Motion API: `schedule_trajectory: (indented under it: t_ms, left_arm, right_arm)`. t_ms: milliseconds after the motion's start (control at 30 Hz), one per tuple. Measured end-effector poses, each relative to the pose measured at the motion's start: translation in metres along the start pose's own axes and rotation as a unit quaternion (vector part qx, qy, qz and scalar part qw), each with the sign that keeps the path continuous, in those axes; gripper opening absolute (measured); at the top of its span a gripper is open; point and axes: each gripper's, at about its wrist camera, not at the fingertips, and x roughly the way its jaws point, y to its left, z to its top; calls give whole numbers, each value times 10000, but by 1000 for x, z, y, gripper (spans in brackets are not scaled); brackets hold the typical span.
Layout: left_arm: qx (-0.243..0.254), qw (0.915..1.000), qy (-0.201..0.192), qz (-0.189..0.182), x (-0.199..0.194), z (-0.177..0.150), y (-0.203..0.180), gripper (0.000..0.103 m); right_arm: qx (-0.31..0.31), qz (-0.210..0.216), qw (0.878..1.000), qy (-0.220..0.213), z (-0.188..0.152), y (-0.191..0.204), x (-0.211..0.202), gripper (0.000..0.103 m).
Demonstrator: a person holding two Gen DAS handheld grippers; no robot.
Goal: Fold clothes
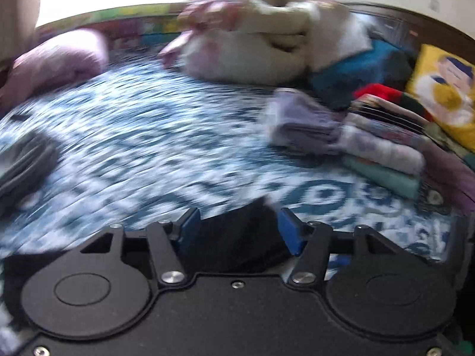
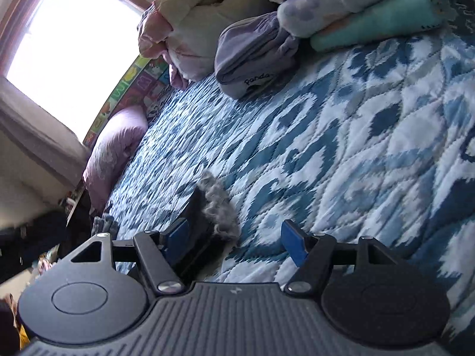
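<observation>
On the bed's blue-and-white quilt [image 2: 341, 136] the folded stack [image 1: 383, 151] sits far right, so with my left tool [image 1: 237, 228] and right tool [image 2: 237, 237] both apart and empty, I'd reach for the grey garment [image 1: 26, 160] next, gripping its edge squarely.

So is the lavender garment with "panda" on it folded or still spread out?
Folded. The lavender garment sits as a compact layered bundle on the quilt, beside the folded stack.

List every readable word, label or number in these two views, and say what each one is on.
"panda": on the folded lavender garment lying on the quilt.
Big letters on the colourful alphabet board by the window: not readable for sure.
Left wrist view: too blurred, nothing legible.
</observation>
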Motion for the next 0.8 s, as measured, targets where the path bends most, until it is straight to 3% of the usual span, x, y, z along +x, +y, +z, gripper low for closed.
schedule_trajectory:
  t_ms: [133, 300, 467, 633, 733, 767, 800]
  left_arm:
    - [-629, 9962, 43, 598, -24, -19, 78, 58]
    - [-1300, 9831, 136, 1281, -49, -50, 165, 58]
    - [-1863, 9703, 282, 1518, -52, -76, 233, 58]
    - [-2280, 9659, 526, 1107, -30, -83, 279, 58]
    - [-2475, 9640, 658, 718, -12, -85, 294, 58]
    - [-2524, 9633, 708, 581, -5, -86, 297, 58]
    - [-2542, 9631, 761, 444, 3, -88, 298, 57]
  right_arm:
    - [-58, 48, 9999, 105, -2, 9, 13, 69]
    - [-176, -25, 9997, 194, -1, 21, 37, 71]
    - [-795, -205, 9962, 282, 0, 36, 55, 71]
    - [-1422, -263, 9878, 582, 11, 46, 74, 72]
    - [-1864, -195, 9771, 1010, 21, 54, 89, 78]
    - [-1998, -204, 9735, 1096, 22, 57, 93, 77]
    - [-2134, -220, 9697, 1173, 22, 60, 96, 66]
